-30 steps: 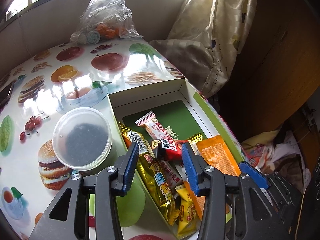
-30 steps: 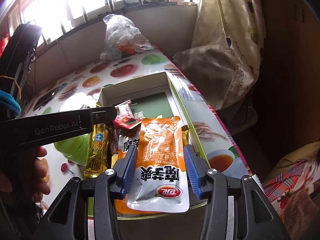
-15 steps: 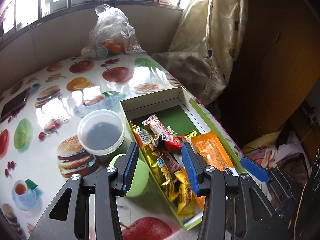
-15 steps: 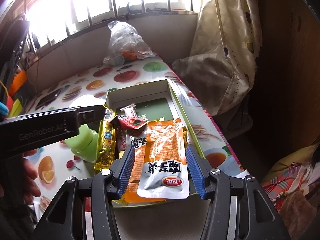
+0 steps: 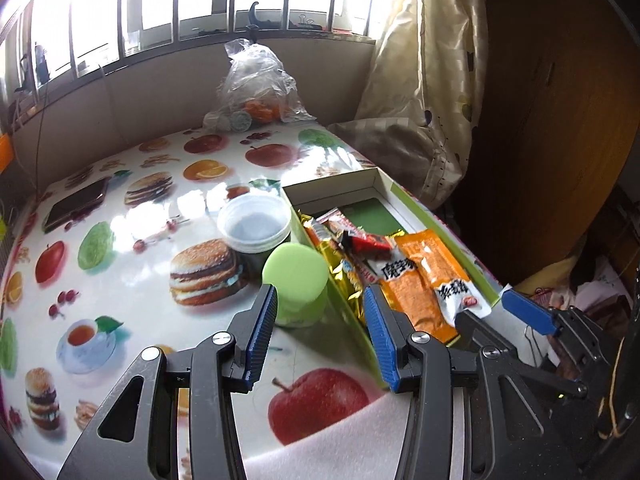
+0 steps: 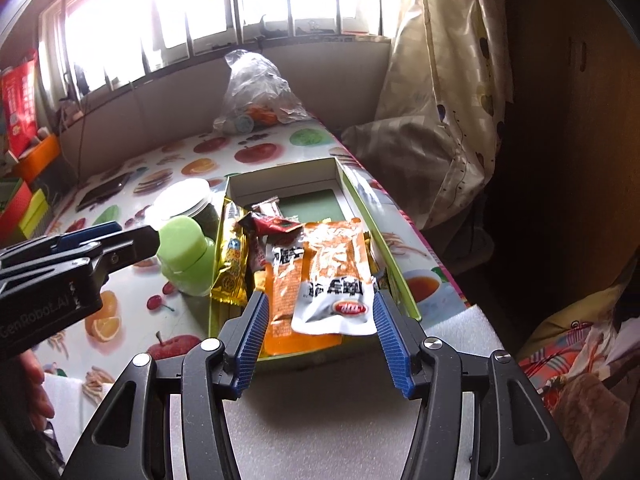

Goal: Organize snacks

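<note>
Your right gripper (image 6: 318, 320) has just been opening; its blue pads stand released on either side of the near end of the orange snack packet (image 6: 334, 268), not pressing it. That packet lies in the green-rimmed box (image 6: 394, 264), on top of a second orange packet (image 6: 286, 300), with a gold wrapper (image 6: 232, 264) at its nine o'clock and a red wrapper (image 6: 276, 225) at eleven. Your left gripper (image 5: 320, 330) hangs unclenched with nothing between its pads; at its twelve o'clock stands a green jar (image 5: 296, 280) just beside the box wall, and a clear tub (image 5: 254, 226) sits at eleven. A plastic bag (image 5: 256, 88) rests at the table's (image 5: 120, 280) far edge.
</note>
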The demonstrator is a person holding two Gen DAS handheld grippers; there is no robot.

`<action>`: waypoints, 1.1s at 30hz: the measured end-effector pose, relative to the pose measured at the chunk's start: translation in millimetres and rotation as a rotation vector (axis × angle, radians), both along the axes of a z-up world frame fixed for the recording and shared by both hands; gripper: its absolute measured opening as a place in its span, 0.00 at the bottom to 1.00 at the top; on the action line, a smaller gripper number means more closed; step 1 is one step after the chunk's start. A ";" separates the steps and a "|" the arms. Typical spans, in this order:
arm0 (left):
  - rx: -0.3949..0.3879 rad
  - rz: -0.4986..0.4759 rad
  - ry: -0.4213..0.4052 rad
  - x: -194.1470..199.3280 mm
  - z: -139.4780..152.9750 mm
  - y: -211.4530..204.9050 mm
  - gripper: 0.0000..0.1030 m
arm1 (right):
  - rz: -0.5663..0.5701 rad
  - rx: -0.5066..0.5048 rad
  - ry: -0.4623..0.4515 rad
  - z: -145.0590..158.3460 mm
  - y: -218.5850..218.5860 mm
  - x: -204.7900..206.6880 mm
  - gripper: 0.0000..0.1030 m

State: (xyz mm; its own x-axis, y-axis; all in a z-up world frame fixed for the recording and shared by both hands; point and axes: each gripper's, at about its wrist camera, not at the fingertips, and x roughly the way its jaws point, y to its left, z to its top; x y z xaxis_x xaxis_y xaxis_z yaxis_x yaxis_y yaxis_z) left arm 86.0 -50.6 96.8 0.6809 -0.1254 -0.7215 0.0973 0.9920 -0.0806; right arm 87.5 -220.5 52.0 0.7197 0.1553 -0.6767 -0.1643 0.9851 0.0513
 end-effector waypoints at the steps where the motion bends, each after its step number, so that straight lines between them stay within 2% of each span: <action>1: -0.002 -0.004 0.000 -4.3 -1.9 0.6 0.45 | 0.002 0.000 -0.001 -0.4 0.0 -3.5 0.52; 7: 0.010 -0.007 0.001 -25.2 -15.7 2.1 0.45 | -0.007 -0.025 -0.025 -4.3 0.0 -21.9 0.53; 10: 0.040 0.006 0.014 -33.1 -23.8 1.5 0.45 | -0.017 -0.028 -0.008 -10.9 -0.4 -29.2 0.53; 13: 0.038 -0.007 0.027 -42.5 -33.4 -0.3 0.45 | -0.016 -0.036 0.001 -17.8 0.0 -35.3 0.53; 19: 0.048 -0.007 0.090 -52.1 -59.8 -4.0 0.45 | -0.038 -0.052 0.033 -34.5 -2.2 -38.7 0.53; 30: 0.047 -0.003 0.150 -53.3 -83.5 -7.4 0.45 | -0.063 -0.085 0.090 -59.5 -3.5 -37.5 0.54; 33: 0.042 -0.006 0.146 -53.9 -84.5 -6.8 0.45 | -0.073 -0.087 0.081 -61.3 -3.3 -37.9 0.56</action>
